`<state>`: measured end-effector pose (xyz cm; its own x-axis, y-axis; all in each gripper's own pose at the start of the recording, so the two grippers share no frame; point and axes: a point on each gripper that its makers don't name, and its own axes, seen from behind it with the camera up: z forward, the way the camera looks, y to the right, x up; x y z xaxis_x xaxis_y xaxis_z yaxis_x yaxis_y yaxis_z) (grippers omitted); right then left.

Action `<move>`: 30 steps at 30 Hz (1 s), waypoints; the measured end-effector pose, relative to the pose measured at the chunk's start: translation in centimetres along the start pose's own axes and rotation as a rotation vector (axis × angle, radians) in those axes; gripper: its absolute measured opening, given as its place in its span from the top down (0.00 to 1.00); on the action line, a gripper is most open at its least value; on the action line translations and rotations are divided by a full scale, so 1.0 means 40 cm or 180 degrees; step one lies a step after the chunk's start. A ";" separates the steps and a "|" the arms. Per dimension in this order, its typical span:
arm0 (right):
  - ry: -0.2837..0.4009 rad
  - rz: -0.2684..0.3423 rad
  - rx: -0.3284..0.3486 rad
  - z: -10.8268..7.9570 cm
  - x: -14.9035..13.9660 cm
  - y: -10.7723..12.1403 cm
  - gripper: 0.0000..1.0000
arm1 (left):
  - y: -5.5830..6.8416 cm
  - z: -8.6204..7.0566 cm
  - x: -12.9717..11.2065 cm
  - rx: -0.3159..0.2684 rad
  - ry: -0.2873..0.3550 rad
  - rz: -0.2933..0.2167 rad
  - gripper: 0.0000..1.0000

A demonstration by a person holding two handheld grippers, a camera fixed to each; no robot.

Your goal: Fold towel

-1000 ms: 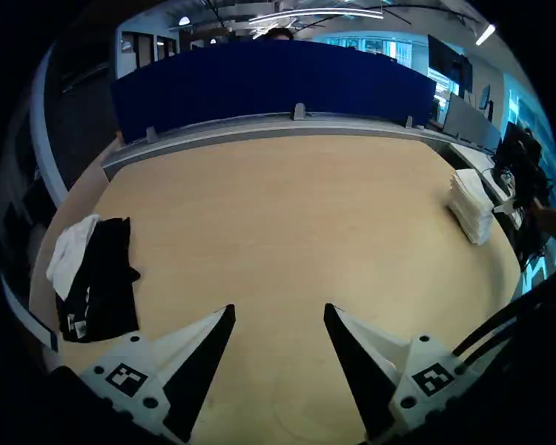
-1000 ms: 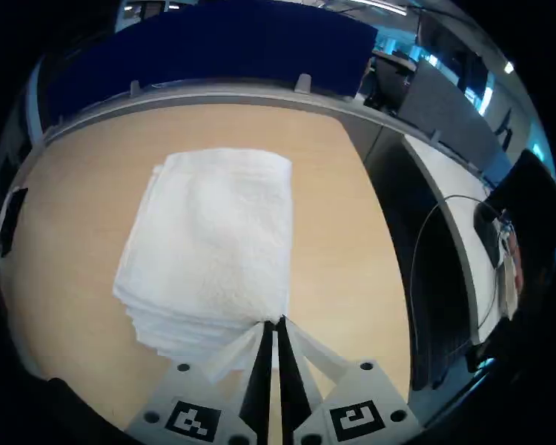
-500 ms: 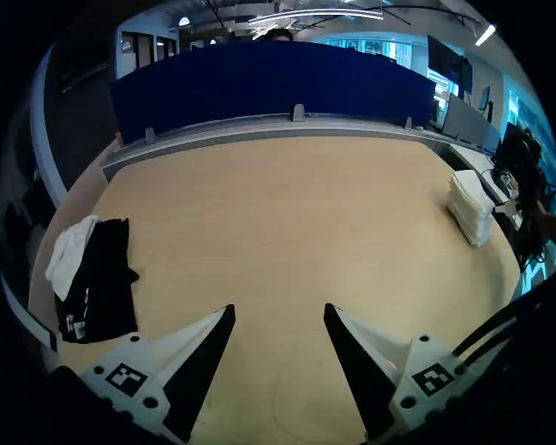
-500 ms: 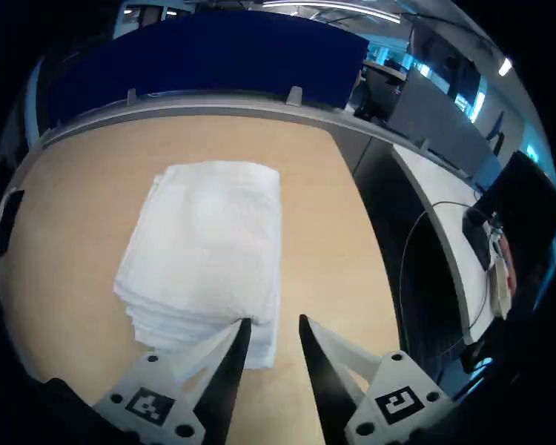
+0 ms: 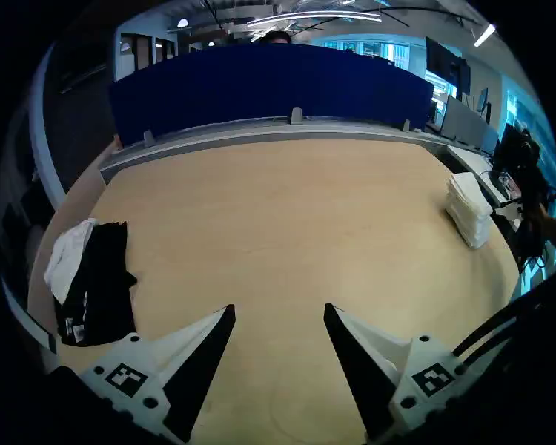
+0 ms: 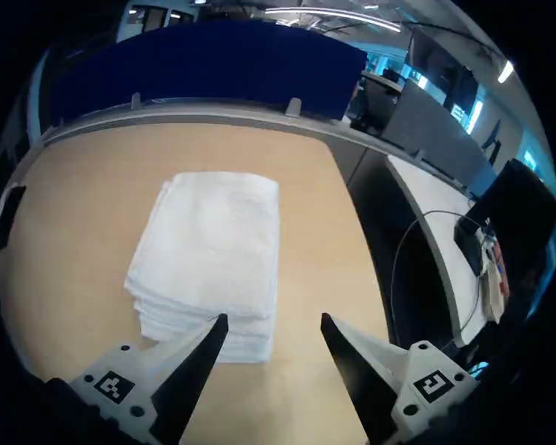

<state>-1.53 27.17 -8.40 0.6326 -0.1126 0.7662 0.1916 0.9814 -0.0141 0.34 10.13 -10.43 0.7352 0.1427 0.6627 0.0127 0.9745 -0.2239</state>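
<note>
Right gripper (image 6: 273, 319) releases towel corner and backs off; fingers now wide apart, tips at near edge of folded towel stack (image 6: 211, 245), which lies near table (image 6: 63, 222) right edge. Left gripper (image 5: 279, 308) unchanged, spread wide above bare wood. Dark clothes (image 5: 100, 285) lie far left.

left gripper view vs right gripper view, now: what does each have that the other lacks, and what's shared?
Left gripper view: the open left gripper over the tabletop, and a black cloth with a white cloth lying on it at the table's left edge.
Right gripper view: the open right gripper just short of the stack, plus a neighbouring white desk.
Both: the stack of folded white towels, which is far right in the left gripper view, the light wooden table, and the blue partition.
</note>
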 end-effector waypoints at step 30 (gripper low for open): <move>0.1922 0.0935 0.0069 -0.197 0.339 -0.152 0.00 | -0.002 0.012 0.063 -0.0041 0.0309 -0.0035 0.11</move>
<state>11.81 18.45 -3.00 0.9661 0.0985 0.2384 -0.0637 0.9867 -0.1494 1.88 10.50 -8.39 0.7972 0.1140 0.5928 0.0294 0.9735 -0.2267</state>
